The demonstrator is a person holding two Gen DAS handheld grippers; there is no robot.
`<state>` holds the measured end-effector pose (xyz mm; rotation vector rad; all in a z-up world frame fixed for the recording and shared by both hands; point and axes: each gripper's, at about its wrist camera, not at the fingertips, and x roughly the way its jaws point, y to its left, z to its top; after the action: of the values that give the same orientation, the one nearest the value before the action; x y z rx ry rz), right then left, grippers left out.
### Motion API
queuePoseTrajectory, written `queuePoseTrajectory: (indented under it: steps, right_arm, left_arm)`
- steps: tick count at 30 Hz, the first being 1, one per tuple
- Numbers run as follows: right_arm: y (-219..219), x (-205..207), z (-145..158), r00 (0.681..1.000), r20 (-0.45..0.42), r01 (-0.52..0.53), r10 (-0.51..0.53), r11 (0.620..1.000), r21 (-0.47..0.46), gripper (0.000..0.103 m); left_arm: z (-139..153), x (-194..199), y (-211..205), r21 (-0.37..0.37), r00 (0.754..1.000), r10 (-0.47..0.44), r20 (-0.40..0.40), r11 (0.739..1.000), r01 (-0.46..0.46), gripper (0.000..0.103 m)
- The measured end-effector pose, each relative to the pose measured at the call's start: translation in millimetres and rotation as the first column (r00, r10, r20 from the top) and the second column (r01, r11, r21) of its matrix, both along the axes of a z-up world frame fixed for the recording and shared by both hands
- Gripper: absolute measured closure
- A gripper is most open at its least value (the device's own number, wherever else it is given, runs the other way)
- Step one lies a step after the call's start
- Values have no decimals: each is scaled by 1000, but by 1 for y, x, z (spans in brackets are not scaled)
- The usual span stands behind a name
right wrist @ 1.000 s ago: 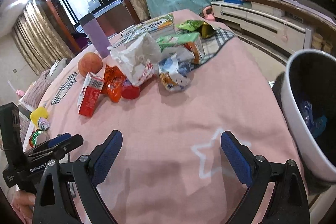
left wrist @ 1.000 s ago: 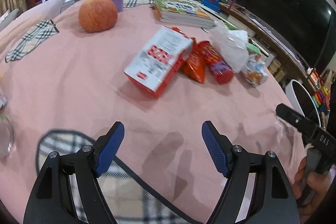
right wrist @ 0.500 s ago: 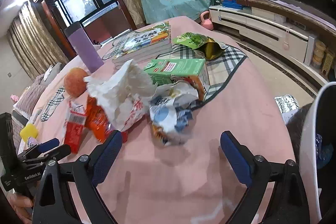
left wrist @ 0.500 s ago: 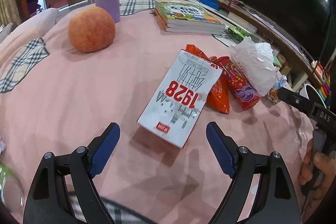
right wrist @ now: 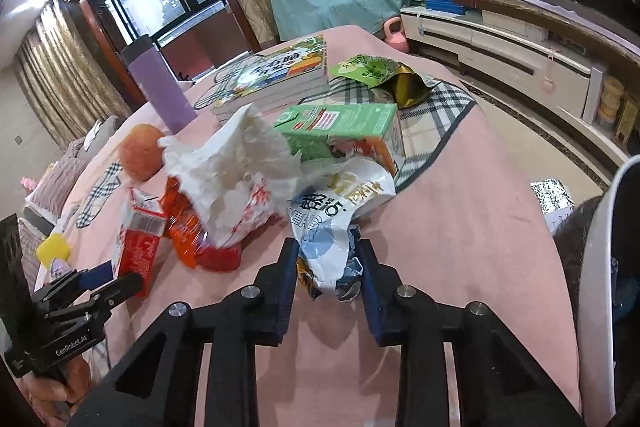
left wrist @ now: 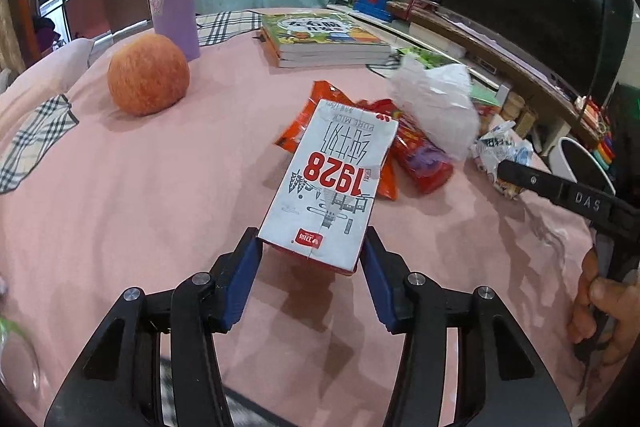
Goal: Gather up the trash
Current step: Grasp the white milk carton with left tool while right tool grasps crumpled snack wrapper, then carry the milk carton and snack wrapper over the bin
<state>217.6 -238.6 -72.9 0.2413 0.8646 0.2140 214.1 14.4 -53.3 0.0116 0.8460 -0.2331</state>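
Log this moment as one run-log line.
left gripper: fingers just closed on milk carton | right gripper: fingers just closed on crumpled wrapper | bin: right of table

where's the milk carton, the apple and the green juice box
milk carton (left wrist: pixel 340 183): left wrist view, on its white top face near the red 1928.
apple (left wrist: pixel 148 74): left wrist view, middle of its skin.
green juice box (right wrist: pixel 340 117): right wrist view, on its green top face.
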Motion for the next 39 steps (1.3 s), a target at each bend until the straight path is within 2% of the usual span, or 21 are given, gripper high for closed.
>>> queuePoseTrajectory:
  steps: [10, 18, 39]
  right_arm:
    - [-24, -50, 10, 1000, 11, 29, -29, 999, 31, 74]
    - [-50, -90, 25, 996, 43, 76, -78, 996, 47, 74]
    - [-137, -158, 43, 962, 90, 255, -259, 966, 49, 74]
  left_arm:
    - [10, -45, -41, -40, 998, -60, 23, 997, 61, 54]
    - [17, -62, -81, -65, 990, -135, 30, 988, 136, 54]
    - [32, -88, -176, -39, 949, -310, 48, 949, 312, 54]
